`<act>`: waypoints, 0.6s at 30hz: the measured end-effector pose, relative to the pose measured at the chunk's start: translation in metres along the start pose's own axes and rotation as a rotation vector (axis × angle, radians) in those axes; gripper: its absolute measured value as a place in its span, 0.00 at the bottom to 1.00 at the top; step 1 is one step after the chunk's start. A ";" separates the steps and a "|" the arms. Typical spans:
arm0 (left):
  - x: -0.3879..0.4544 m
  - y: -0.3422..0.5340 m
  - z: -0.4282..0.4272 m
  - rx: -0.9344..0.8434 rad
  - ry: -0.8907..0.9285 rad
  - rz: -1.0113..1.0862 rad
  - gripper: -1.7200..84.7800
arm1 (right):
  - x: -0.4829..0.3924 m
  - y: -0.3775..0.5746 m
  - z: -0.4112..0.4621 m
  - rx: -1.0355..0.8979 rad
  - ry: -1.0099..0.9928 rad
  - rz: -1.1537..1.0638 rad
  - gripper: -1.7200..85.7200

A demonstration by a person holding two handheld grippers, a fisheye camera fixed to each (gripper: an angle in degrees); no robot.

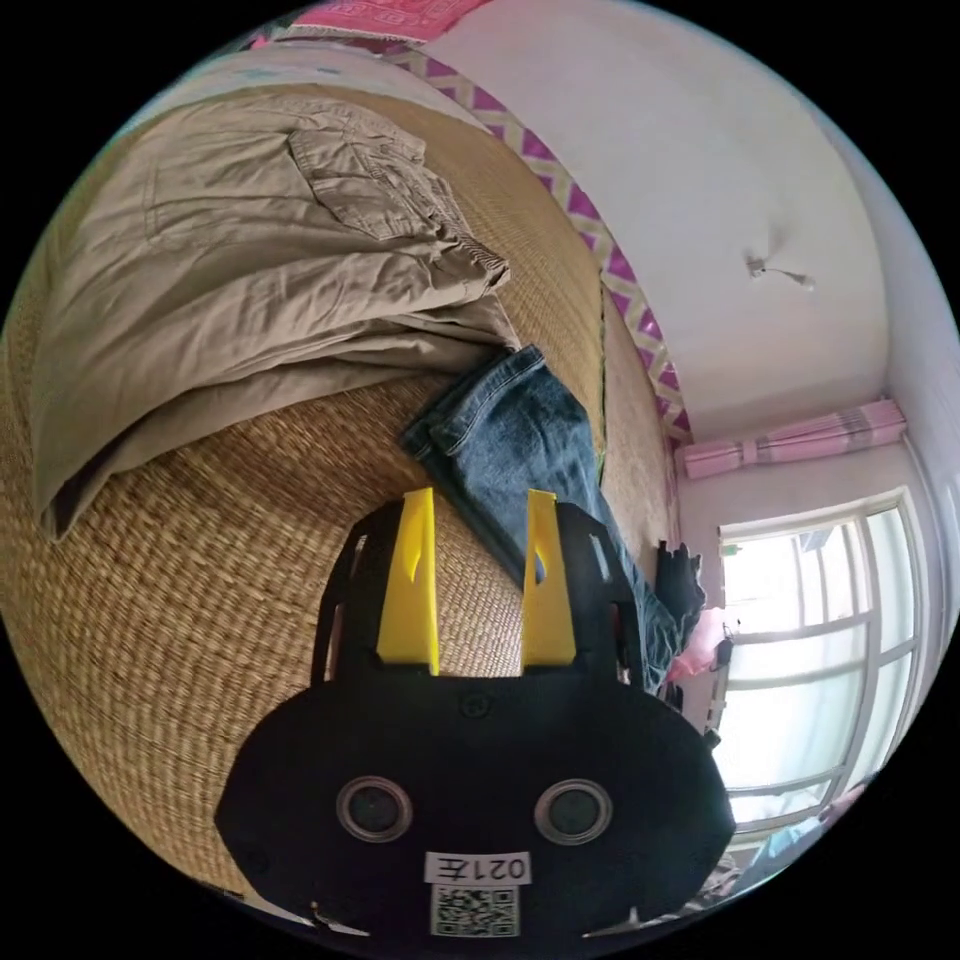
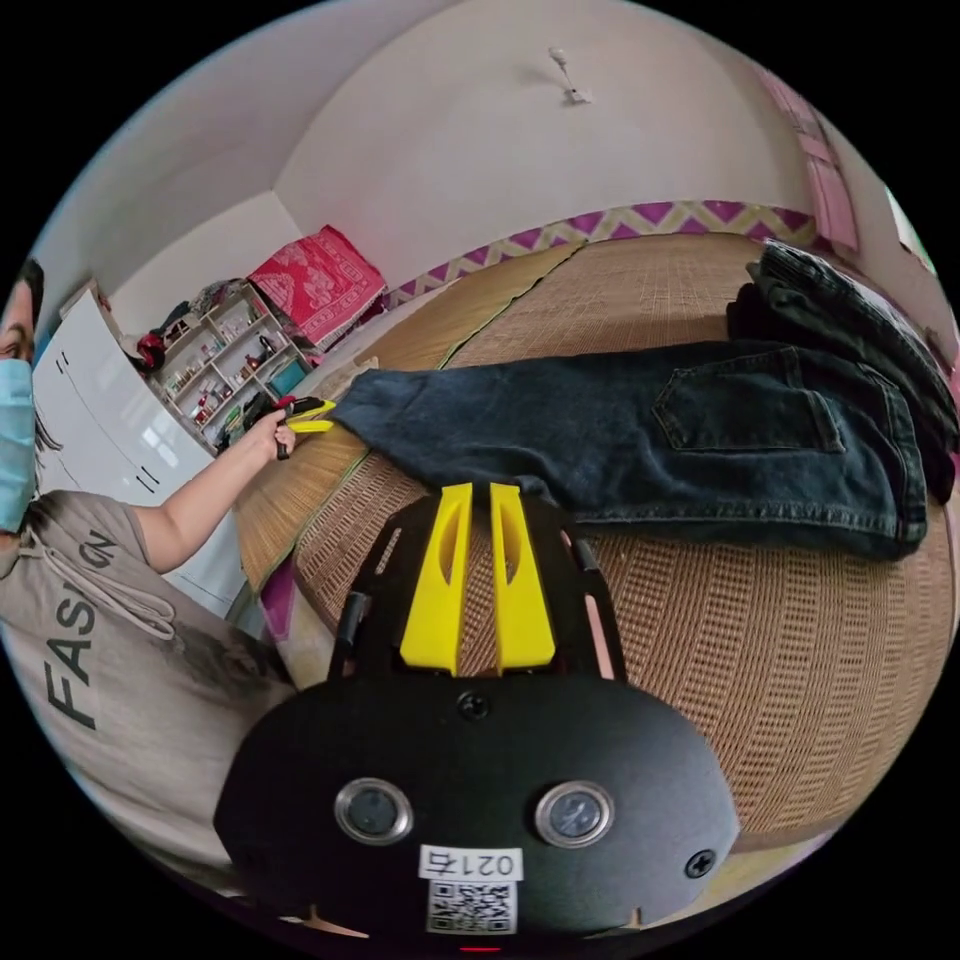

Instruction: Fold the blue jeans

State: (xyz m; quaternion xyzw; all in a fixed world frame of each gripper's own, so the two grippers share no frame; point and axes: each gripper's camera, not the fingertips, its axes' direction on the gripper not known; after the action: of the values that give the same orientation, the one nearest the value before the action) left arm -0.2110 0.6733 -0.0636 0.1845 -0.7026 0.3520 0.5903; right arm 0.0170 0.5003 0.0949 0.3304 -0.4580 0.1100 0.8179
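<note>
- My left gripper [image 1: 480, 505]: jaws stand well apart with nothing between them, hanging above the woven mat [image 1: 200, 620], tips just short of the hem of the blue jeans [image 1: 520, 430].
- My right gripper [image 2: 480, 500]: jaws narrow, a slim gap left, nothing held; tips near the jeans' lower edge.
- Blue jeans lie flat along the mat, back pocket up.
- Khaki trousers [image 1: 230, 290] lie beside the jeans' hem.
- Dark clothes [image 2: 850, 320] are piled at the jeans' waist end.
</note>
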 end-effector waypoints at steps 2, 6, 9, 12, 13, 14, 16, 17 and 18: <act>0.008 -0.005 0.001 0.010 0.008 -0.020 0.15 | 0.012 0.013 -0.020 0.035 -0.021 0.038 0.04; 0.011 -0.006 -0.007 0.054 0.096 -0.092 0.05 | 0.033 0.030 -0.035 0.031 -0.025 0.084 0.03; 0.035 0.005 -0.030 0.105 0.196 -0.081 0.02 | 0.051 0.044 -0.059 0.044 -0.036 0.109 0.02; 0.123 0.024 -0.070 0.177 0.153 0.070 0.01 | 0.066 0.059 -0.090 0.064 0.001 0.114 0.02; 0.170 0.035 -0.088 0.214 0.130 0.148 0.01 | 0.072 0.065 -0.101 0.067 0.010 0.117 0.01; 0.196 0.041 -0.096 0.232 0.119 0.189 0.01 | 0.079 0.072 -0.112 0.071 0.010 0.125 0.01; 0.317 0.078 -0.120 0.293 0.075 0.381 0.01 | 0.089 0.082 -0.128 0.083 -0.003 0.137 0.01; 0.350 0.090 -0.122 0.306 0.067 0.434 0.01 | 0.095 0.088 -0.139 0.092 -0.013 0.143 0.01; 0.419 0.118 -0.122 0.315 0.054 0.538 0.01 | 0.098 0.092 -0.144 0.098 -0.016 0.145 0.01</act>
State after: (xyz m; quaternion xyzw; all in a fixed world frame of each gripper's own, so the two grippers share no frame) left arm -0.3040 0.9061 0.3122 0.0715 -0.6472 0.6049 0.4584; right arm 0.1252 0.6502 0.1638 0.3371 -0.4814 0.1886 0.7868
